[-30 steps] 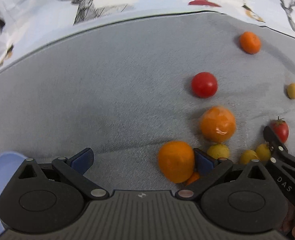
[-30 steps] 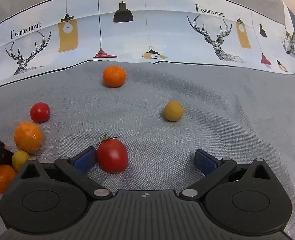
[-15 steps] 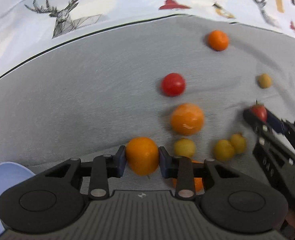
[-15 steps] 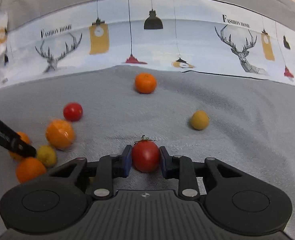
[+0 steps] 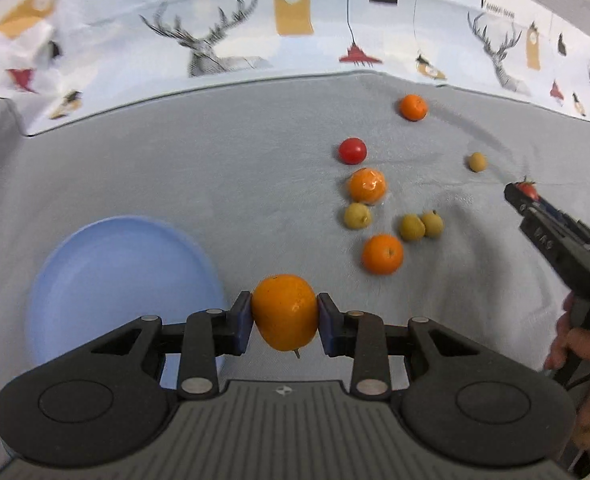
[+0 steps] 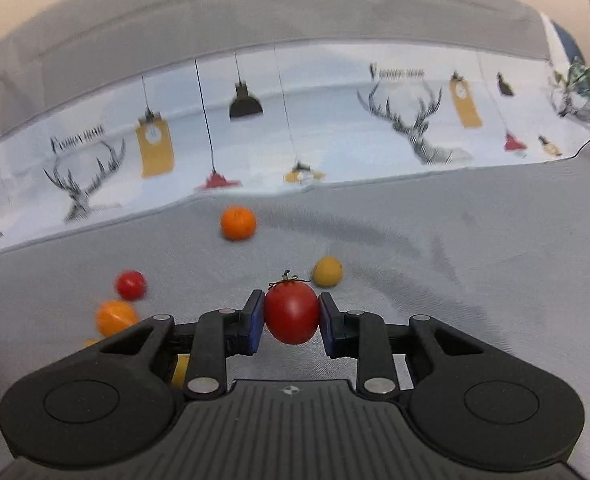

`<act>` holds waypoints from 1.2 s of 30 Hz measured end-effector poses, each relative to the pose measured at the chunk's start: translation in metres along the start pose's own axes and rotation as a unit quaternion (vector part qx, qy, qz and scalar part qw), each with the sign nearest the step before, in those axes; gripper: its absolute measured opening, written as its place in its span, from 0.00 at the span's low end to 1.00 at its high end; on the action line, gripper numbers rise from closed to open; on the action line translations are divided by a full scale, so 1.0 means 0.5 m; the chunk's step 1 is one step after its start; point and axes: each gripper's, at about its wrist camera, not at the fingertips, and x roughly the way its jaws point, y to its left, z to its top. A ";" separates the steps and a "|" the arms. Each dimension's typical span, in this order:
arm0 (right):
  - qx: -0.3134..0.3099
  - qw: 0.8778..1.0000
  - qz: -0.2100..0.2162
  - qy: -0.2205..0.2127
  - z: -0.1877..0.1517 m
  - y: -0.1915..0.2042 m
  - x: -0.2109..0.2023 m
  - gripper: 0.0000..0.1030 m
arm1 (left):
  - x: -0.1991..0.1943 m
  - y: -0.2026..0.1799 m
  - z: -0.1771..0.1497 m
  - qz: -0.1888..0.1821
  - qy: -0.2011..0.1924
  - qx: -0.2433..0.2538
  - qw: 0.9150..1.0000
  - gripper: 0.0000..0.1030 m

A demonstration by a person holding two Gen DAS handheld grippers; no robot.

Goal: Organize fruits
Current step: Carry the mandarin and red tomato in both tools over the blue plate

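Note:
My left gripper (image 5: 285,318) is shut on an orange (image 5: 285,310) and holds it above the grey cloth, just right of a light blue plate (image 5: 111,276). My right gripper (image 6: 291,322) is shut on a red tomato (image 6: 292,312) with a green stem, lifted off the cloth; it also shows at the right of the left wrist view (image 5: 525,192). Loose fruit lies on the cloth: an orange (image 5: 382,254), a wrapped orange (image 5: 367,185), a small red tomato (image 5: 352,150), a far orange (image 5: 413,107) and several small yellow fruits (image 5: 413,227).
A patterned sheet with deer and lamps (image 6: 295,136) runs along the back of the grey cloth (image 5: 215,176). A lone yellow fruit (image 6: 327,272) lies just beyond the right gripper. The person's hand (image 5: 579,344) holds the right gripper at the right edge.
Both grippers closed on their fruit, the left on the orange and the right on the tomato, and have lifted them off the cloth. The left gripper has pulled back, bringing the blue plate into view.

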 end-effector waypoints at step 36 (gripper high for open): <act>-0.173 0.957 0.229 0.040 -0.076 0.380 -0.551 0.29 | -0.373 0.236 -0.351 0.025 -0.157 -0.097 0.983 0.36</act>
